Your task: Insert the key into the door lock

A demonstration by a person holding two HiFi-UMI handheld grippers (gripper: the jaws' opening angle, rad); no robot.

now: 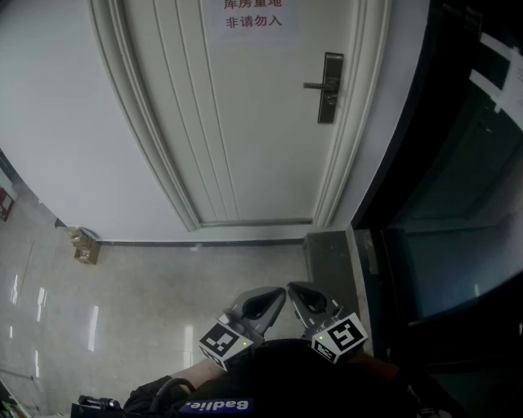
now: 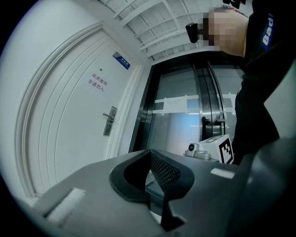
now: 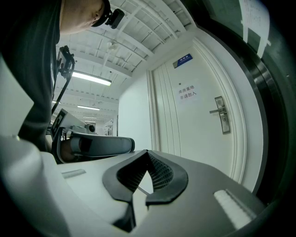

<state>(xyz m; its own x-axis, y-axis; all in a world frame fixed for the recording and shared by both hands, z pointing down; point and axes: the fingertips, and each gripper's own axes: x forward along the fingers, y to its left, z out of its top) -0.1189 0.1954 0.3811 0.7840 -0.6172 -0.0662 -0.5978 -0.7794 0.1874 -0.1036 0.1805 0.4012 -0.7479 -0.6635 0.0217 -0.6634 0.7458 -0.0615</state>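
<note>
The white door stands closed ahead, its metal lock plate with lever handle on the right side, well away from both grippers. That lock also shows in the left gripper view and the right gripper view. My left gripper and right gripper are held low, side by side near my body, and point towards the door. Both are shut, tips together. A thin pale streak crosses the gap under the right tips. I see no key in any view.
A paper notice hangs high on the door. Dark glass doors stand right of the door frame, with a grey floor strip at their foot. A small cardboard box sits by the wall on the left of the tiled floor.
</note>
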